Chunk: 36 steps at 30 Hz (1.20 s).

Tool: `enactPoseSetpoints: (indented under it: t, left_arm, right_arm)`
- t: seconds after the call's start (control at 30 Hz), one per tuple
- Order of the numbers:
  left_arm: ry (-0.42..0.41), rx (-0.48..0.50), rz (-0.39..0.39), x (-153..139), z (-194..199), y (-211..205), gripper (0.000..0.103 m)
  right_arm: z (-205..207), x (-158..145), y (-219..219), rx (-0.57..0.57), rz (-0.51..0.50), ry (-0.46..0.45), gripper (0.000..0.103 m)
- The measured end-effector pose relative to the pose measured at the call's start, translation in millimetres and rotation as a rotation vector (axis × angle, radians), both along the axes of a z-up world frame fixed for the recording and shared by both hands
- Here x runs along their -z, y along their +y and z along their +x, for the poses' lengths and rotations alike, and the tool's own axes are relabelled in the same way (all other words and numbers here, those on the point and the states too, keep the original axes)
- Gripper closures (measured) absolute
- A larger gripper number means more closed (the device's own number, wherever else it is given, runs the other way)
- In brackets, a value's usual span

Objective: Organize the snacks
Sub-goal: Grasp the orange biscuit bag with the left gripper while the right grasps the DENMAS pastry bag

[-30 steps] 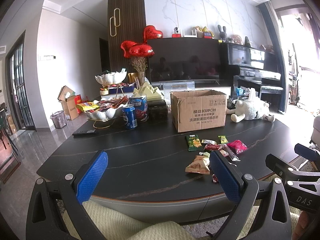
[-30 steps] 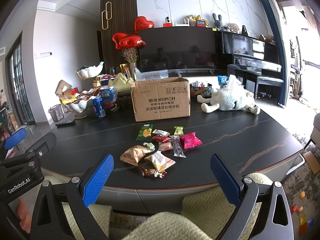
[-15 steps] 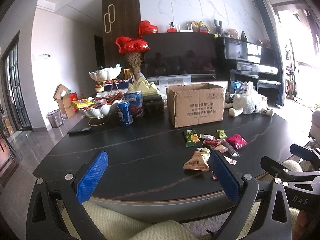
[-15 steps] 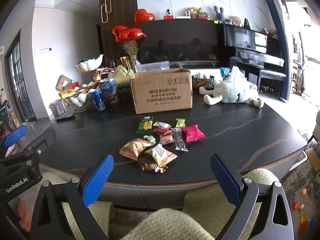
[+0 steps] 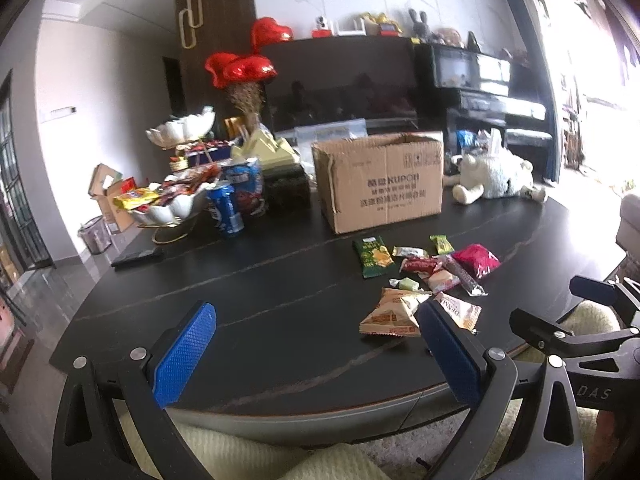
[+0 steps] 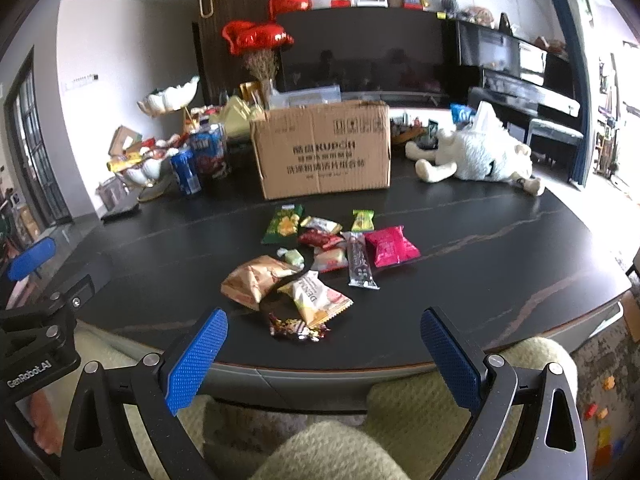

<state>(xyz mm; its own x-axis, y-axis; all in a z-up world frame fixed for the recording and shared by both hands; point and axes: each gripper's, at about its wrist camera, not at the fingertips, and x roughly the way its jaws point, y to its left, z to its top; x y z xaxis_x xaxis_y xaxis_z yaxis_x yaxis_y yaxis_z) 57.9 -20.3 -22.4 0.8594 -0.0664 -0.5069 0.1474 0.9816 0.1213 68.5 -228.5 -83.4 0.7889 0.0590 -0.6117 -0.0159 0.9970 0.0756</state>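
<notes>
Several snack packets lie scattered on the dark table point(image 6: 500, 248): a green chip bag point(image 6: 283, 224), a pink packet point(image 6: 390, 245), a dark bar point(image 6: 360, 260), an orange bag point(image 6: 256, 280) and a pale packet point(image 6: 316, 300). An open cardboard box point(image 6: 324, 150) stands behind them. My right gripper point(image 6: 324, 354) is open and empty, just short of the table's near edge. My left gripper point(image 5: 316, 352) is open too, over the near edge, left of the orange bag point(image 5: 390, 314).
A white plush toy point(image 6: 476, 156) lies at the back right. A blue can point(image 6: 186, 172), a snack bowl point(image 5: 168, 206) and a remote point(image 5: 136, 256) sit at the back left. Red heart balloons point(image 5: 240, 70) rise behind them. A knitted sleeve point(image 6: 328, 448) fills the foreground.
Both grippers have risen and moved forward towards the table, so the snack packets look closer and larger. Both stay open and empty.
</notes>
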Motion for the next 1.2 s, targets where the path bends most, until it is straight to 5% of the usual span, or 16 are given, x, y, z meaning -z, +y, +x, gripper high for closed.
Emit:
enactPoseSetpoints:
  t: [0.2,0.5,0.77,1.2]
  left_arm:
    - [0.059,0.067,0.024,15.3,30.9,-12.2,0.0]
    - [0.224,0.165,0.014,45.5,76.8,-25.0,0.014]
    - [0.317,0.253,0.006,57.8,101.7,-34.8,0.027]
    - [0.417,0.334,0.033,80.8,128.8,-48.4,0.031]
  right_arm:
    - [34.0,17.6,-4.7,-0.025,-0.021,0.078,0.005]
    - [78.1,44.8,2.4,-0.13,-0.051,0.198,0.005]
    - [99.5,51.7,7.7,-0.188,-0.074,0.223,0.016]
    - [124.4,68.0,4.6,-0.23,-0.053,0.266,0.036]
